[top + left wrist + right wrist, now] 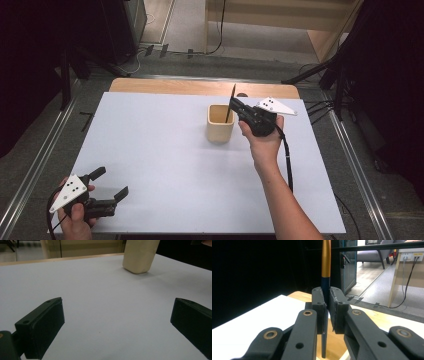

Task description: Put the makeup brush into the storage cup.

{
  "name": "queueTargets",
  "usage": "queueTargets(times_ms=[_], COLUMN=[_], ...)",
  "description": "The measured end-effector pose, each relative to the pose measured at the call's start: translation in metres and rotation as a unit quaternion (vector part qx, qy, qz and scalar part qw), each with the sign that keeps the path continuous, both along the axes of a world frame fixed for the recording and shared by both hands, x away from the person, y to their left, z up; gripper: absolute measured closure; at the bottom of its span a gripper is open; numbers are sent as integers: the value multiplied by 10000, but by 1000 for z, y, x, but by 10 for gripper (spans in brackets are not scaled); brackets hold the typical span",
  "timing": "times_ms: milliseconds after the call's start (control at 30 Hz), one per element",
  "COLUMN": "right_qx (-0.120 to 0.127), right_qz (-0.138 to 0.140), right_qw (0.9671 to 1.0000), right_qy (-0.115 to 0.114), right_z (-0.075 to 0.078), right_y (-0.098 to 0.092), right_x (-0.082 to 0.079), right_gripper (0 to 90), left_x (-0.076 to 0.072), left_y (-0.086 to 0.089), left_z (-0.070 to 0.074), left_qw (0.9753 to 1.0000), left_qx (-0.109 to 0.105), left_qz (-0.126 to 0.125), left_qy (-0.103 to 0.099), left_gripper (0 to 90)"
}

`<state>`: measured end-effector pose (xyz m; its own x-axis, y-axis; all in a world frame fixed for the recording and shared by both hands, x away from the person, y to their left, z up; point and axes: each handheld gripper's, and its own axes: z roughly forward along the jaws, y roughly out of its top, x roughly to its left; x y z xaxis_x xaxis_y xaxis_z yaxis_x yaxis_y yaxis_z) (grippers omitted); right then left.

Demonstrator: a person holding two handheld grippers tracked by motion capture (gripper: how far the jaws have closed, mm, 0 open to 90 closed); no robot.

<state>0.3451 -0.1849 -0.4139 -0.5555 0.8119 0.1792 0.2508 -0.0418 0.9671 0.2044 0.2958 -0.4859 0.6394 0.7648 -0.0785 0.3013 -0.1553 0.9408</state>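
The right gripper (235, 106) holds a thin pen (231, 103) over the cup (220, 123). Its jaws are closed on the pen's dark lower shaft, as the right gripper view shows, with the gold upper part (326, 257) rising above the pads and the dark lower end running down between the jaws. The pen's long axis stands nearly upright, tilted slightly; in the high view its top leans toward the far edge of the table (160, 150) and its lower end dips into the cup's mouth. Whether the tip touches the cup's inside cannot be told.

The cup stands upright on the white tabletop, right of centre and toward the far side, near the strip of bare wood along the far edge.

The left gripper (111, 186) rests low at the near left corner, its jaws spread wide and holding nothing; the left gripper view shows bare tabletop between its pads (45, 327), with the cup (140, 255) well beyond. White surface lies open between the left gripper and the cup.
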Motion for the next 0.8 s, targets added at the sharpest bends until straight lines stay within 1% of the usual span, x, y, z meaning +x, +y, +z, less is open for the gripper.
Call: queueTargets(times_ms=[67, 100, 133, 200, 367, 733, 800], right_qx=[-22, -44, -44, -131, -168, -175, -153], right_qz=[-4, 6, 6, 20, 40, 14, -12], right_qw=[10000, 10000, 10000, 9999, 9998, 9997, 9996], right_qy=[-7, 72, 72, 93, 50, 177, 235], right_z=[-1, -4, -4, -6, -9, -23, -26], right_y=[0, -1, -1, -1, 2, 3, 3], right_x=[1, 1, 1, 1, 2, 5, 5], right_gripper=[842, 842, 842, 842, 842, 842, 842], left_x=[0, 0, 0, 0, -1, -1, -1], left_y=[0, 0, 0, 0, 0, 0, 0], left_z=[0, 0, 0, 0, 0, 0, 0], left_qw=[10000, 10000, 10000, 10000, 10000, 10000, 10000], left_qx=[5, -2, -4, 6, 12, 0, -1], left_qz=[-2, -2, -4, -10, 5, 11, 11], left_qy=[5, 4, 4, -2, -1, -9, -9], left_gripper=[0, 0, 0, 0, 0, 0, 0])
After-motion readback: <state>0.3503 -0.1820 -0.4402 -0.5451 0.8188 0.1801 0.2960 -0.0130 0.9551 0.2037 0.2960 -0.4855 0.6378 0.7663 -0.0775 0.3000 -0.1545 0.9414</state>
